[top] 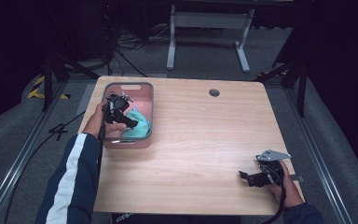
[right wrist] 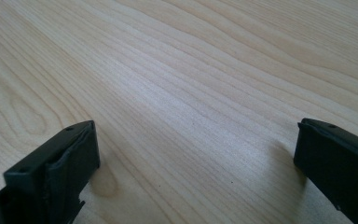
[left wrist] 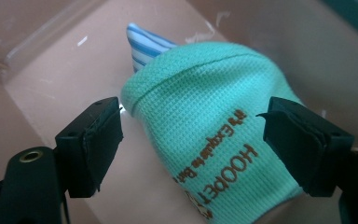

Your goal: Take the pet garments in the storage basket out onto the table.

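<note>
Mint-green cloth lies in the pink bin over a striped piece; left gripper, jaws spread astride it, is probably poised to grasp. Right gripper idles, jaws apart, above bare table.

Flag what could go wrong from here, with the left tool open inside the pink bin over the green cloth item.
1. The left tool is open astride the mint-green knitted fabric item; closing may pinch only a loose fold, which could slip on lifting.
2. A blue-and-white striped fabric piece lies partly beneath the green one and might be dragged along.
3. The pink plastic bin sits unheld on the light wooden table, while the right tool rests open far away, so the bin could shift.
</note>
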`<state>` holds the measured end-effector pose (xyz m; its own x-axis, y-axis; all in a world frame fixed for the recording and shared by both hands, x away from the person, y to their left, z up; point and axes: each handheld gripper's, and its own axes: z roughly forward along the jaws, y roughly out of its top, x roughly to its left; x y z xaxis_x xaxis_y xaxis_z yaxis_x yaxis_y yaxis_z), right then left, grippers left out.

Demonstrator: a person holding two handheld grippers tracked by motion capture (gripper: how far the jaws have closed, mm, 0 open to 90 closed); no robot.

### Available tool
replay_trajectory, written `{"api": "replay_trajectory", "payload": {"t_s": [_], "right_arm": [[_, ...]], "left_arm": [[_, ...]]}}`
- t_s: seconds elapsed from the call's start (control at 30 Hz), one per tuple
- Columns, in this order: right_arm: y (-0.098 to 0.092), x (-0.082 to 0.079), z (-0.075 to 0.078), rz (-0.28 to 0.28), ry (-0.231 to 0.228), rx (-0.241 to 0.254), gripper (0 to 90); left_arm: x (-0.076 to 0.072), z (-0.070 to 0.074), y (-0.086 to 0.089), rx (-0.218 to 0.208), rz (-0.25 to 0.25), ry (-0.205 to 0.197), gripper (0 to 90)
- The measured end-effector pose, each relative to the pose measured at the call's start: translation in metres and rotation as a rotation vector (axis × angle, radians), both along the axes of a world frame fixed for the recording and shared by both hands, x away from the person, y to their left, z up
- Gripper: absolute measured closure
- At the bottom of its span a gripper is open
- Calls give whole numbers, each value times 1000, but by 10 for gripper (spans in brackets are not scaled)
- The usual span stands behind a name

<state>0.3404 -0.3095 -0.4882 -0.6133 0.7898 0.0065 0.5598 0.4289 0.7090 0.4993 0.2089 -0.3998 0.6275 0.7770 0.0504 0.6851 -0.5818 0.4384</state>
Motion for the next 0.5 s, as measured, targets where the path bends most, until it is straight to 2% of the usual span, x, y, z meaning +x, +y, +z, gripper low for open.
{"api": "replay_trajectory", "payload": {"t_s": [0.03,0.07,0.13,0.2,0.23,0.3,0.33,0.4,0.5], "right_arm": [[0,0,0,0,0,0,3],[0,0,0,0,0,0,3],[0,0,0,0,0,0,3],[0,0,0,0,0,0,3],[0,0,0,0,0,0,3],[0,0,0,0,0,0,3],[0,0,0,0,0,0,3],[0,0,0,0,0,0,3],[0,0,0,0,0,0,3]], "left_arm": [[3,-4,-2,14,10,22,198],[3,-4,-2,14,10,22,198],[9,-10,-4,43,15,70,196],[16,-14,-6,61,24,98,179],[16,-14,-6,61,24,98,166],[23,-15,-10,111,13,128,162],[26,-14,-11,109,19,142,162],[29,-16,-16,106,0,140,163],[35,-24,-19,139,6,169,153]]}}
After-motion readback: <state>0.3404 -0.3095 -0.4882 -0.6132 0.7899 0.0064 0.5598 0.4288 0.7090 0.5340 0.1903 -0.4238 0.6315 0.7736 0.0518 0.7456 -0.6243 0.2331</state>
